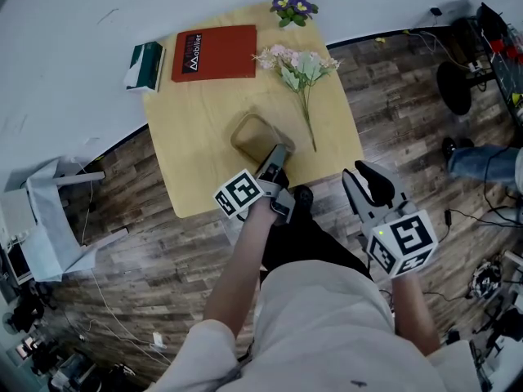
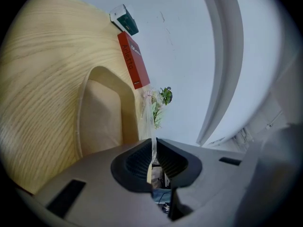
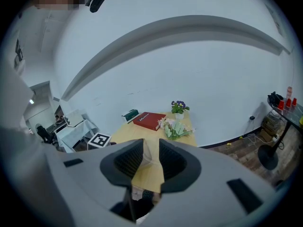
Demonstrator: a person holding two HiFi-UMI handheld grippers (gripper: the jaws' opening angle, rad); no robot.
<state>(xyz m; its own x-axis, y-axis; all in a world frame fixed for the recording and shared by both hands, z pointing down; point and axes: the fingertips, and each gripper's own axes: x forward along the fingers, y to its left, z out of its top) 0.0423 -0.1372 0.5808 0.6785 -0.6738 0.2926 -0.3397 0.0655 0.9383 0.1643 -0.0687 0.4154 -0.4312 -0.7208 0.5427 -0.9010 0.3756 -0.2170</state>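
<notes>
"Mobilier", white, on red book (image 1: 214,53)

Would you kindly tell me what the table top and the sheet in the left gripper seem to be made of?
Table top: light wood or wood-look laminate, matt; fine parallel grain lines show.
Sheet pinched in the left gripper: probably thin clear plastic film, faintly glossy; it looks see-through and is seen edge-on.

Beige shirt (image 1: 323,325), black ribbed fingers (image 3: 125,162)

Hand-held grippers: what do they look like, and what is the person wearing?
The left hand-held gripper and right hand-held gripper are grey, with black ribbed pads and a white cube bearing black square markers. The person wears a pale shirt.
</notes>
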